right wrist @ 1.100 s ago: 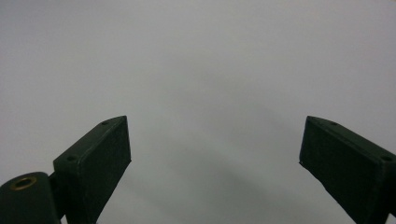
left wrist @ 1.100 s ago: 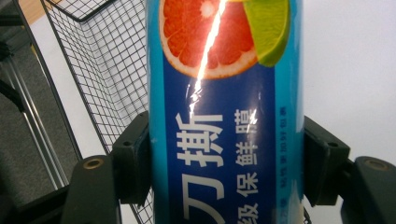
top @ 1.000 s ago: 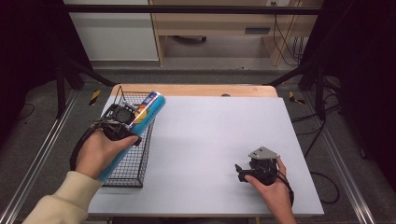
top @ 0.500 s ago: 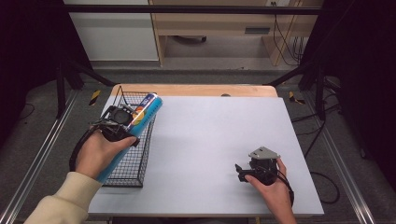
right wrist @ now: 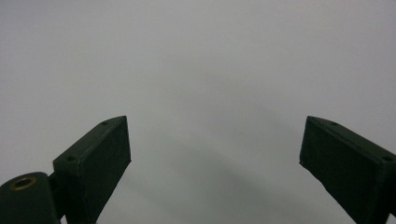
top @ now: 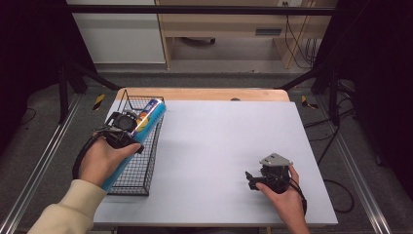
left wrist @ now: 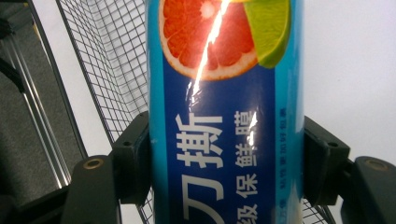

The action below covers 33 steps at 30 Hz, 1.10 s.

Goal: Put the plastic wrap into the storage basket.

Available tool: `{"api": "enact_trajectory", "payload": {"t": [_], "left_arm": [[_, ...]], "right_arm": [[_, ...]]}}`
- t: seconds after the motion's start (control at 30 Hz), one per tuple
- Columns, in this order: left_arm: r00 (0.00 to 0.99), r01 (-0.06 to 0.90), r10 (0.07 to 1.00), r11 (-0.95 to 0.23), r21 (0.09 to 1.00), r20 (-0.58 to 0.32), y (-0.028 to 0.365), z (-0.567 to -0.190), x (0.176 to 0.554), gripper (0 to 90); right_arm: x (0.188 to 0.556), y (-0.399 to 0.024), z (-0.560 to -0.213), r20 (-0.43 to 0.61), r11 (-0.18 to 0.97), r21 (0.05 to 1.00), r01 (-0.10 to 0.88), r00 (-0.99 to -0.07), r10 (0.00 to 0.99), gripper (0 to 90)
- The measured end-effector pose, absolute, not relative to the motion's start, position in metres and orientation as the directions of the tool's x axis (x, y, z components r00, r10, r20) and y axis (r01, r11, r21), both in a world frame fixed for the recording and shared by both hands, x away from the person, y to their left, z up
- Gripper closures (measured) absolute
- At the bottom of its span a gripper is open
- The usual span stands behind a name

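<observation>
A long blue box [top: 150, 116] of cling film, printed with a grapefruit and a lime slice [left wrist: 219, 116], is held slantwise over the black wire basket [top: 146, 168] at the table's left edge. My left gripper [top: 140, 128] is shut on the box; its pads press both long sides [left wrist: 226, 158]. The box's far end points to the basket's far right corner, and its near end runs down under the person's left hand. My right gripper [top: 251, 179] rests low over the white table at the near right, open, with nothing between its jaws [right wrist: 215, 154].
The wire basket's mesh [left wrist: 112, 56] shows behind the box, with the white table top [top: 224, 141] to its right. A wooden strip [top: 204, 94] borders the far edge. Metal rails [top: 44, 156] run along the floor left of the table.
The left gripper and the blue box have edged very slightly toward the near side over the basket. The right gripper has stayed where it was.
</observation>
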State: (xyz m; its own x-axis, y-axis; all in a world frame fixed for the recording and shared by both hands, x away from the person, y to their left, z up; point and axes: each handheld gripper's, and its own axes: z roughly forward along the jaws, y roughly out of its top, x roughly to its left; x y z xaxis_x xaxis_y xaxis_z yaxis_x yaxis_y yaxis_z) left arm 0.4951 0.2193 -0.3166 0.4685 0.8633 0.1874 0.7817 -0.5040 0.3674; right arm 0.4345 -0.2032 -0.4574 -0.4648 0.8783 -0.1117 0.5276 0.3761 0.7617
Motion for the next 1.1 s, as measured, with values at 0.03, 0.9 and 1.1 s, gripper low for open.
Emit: {"api": "enact_trajectory", "payload": {"t": [0.03, 0.9, 1.1], "left_arm": [[0.468, 0.784, 0.864, -0.503, 0.364, 0.185, 0.220, -0.318, 0.495, 32.0], [0.425, 0.820, 0.886, -0.463, 0.337, 0.183, 0.231, -0.326, 0.495, 32.0], [0.426, 0.822, 0.886, -0.463, 0.331, 0.181, 0.230, -0.331, 0.495, 32.0]], "right_arm": [[0.434, -0.203, -0.457, -0.108, 0.373, 0.762, 0.529, -0.464, 0.879, 9.2], [0.432, -0.199, -0.455, -0.097, 0.375, 0.769, 0.518, -0.485, 0.869, 9.1], [0.432, -0.199, -0.456, -0.099, 0.380, 0.766, 0.518, -0.489, 0.867, 9.0]]}}
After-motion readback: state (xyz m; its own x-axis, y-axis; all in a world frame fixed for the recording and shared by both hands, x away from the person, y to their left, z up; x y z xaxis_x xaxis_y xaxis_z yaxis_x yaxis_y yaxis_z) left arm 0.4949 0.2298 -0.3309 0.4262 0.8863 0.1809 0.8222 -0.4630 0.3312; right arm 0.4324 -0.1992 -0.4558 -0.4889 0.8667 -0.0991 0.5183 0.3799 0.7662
